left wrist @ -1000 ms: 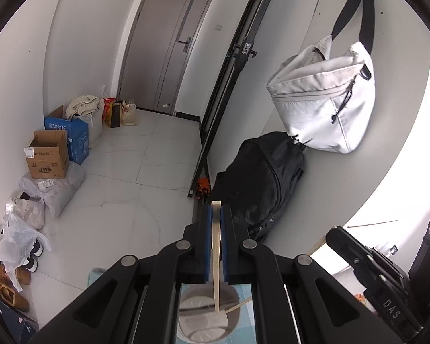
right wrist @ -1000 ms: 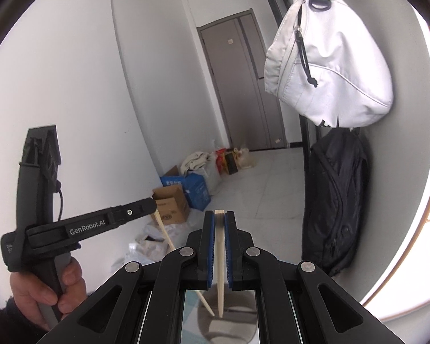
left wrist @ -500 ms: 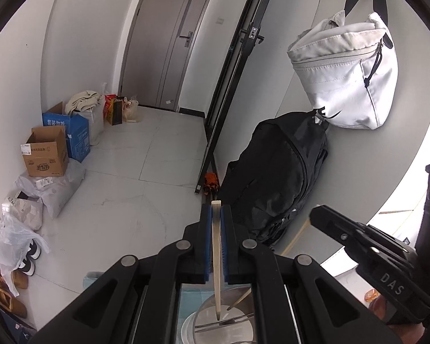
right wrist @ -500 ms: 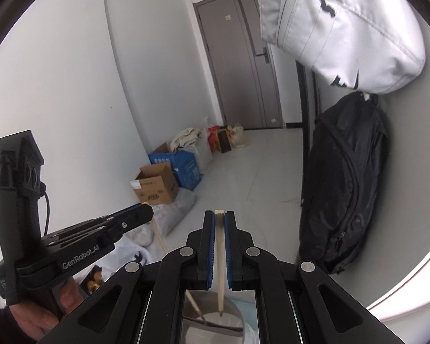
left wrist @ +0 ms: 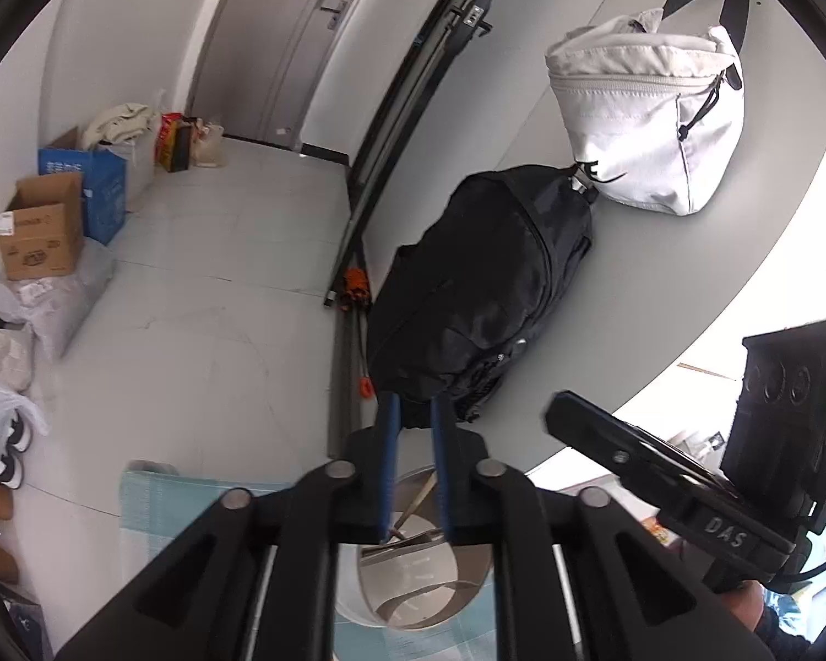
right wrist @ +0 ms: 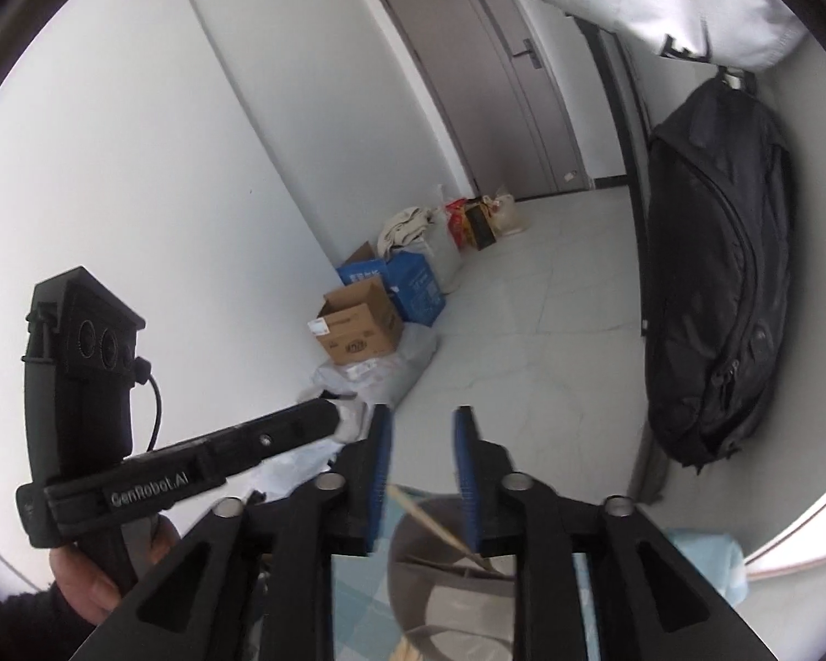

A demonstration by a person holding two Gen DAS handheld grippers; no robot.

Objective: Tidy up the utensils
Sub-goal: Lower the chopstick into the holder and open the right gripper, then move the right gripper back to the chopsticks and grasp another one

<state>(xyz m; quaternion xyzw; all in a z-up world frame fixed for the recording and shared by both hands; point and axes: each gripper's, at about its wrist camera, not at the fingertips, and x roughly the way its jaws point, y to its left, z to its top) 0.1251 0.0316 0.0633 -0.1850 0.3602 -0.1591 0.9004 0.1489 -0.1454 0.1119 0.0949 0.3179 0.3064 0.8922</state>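
Note:
A round steel utensil holder (left wrist: pixel 424 578) stands on a light blue checked cloth (left wrist: pixel 154 501) just below both grippers; it also shows in the right wrist view (right wrist: pixel 446 578). Wooden chopsticks (right wrist: pixel 435 529) lean inside it, and one chopstick (left wrist: pixel 413 504) shows in the left wrist view. My left gripper (left wrist: pixel 413 413) is open and empty above the holder. My right gripper (right wrist: pixel 421 429) is open and empty above the holder. Each gripper shows in the other's view, the right one (left wrist: pixel 661 473) and the left one (right wrist: pixel 204 462).
A black backpack (left wrist: pixel 484 286) and a white bag (left wrist: pixel 650 126) hang on the wall at the right. Cardboard and blue boxes (left wrist: pixel 44 226), bags and shoes line the left wall. A grey door (right wrist: pixel 484 71) is at the far end of the tiled floor.
Both grippers have opened and let go of their chopsticks, which now rest in the holder. Both views have tilted lower toward the holder.

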